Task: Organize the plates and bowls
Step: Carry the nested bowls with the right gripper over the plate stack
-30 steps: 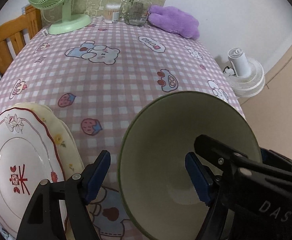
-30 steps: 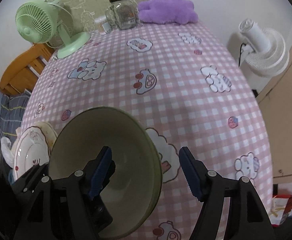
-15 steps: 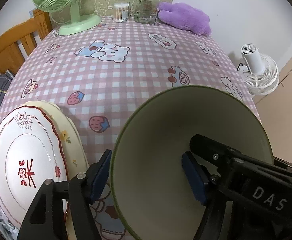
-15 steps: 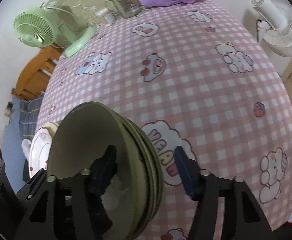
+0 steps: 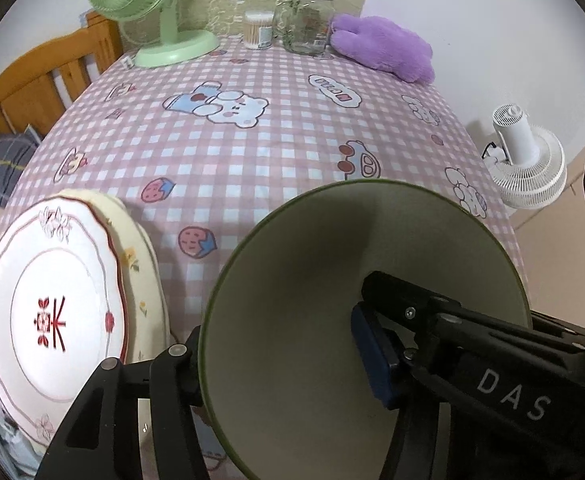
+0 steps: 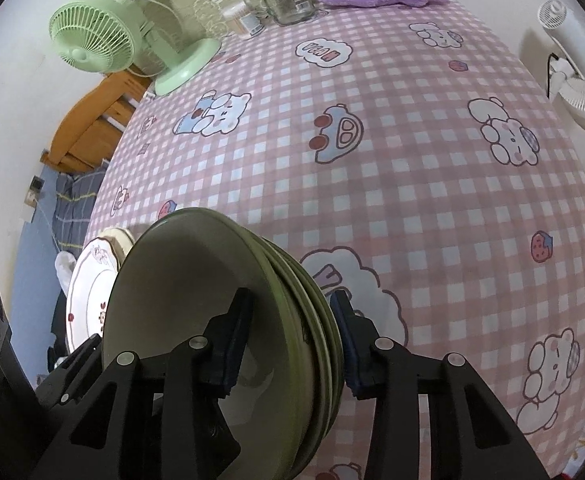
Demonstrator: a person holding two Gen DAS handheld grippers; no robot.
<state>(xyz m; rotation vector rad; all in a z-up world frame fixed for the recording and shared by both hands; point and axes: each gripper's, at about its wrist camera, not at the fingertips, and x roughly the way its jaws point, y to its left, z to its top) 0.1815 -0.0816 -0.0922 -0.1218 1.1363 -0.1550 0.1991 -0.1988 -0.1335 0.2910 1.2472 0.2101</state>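
Observation:
A stack of olive-green bowls (image 5: 332, 320) stands near the front of the pink checked table (image 5: 252, 160). My left gripper (image 5: 280, 356) straddles its left wall. The blue pad (image 5: 372, 356) is inside the top bowl, well off the wall, and the other finger is outside, behind the rim; the jaws are closing. In the right wrist view my right gripper (image 6: 288, 344) straddles the right rims of the bowls (image 6: 196, 288), one pad inside and one outside, also closing. A red-trimmed white plate (image 5: 52, 300) lies on a cream plate to the left.
At the table's far end stand a green fan (image 5: 148, 8), a swab tub (image 5: 258, 30), a glass jar (image 5: 308, 20) and a purple plush (image 5: 384, 48). A white floor fan (image 5: 528, 160) is beyond the right edge, and a wooden bed frame (image 5: 52, 76) is at the left.
Both grippers' jaws have narrowed around the bowl stack's rim. The right wrist view has tipped, so the stacked rims now show. The left gripper's outer pad has slipped behind the rim.

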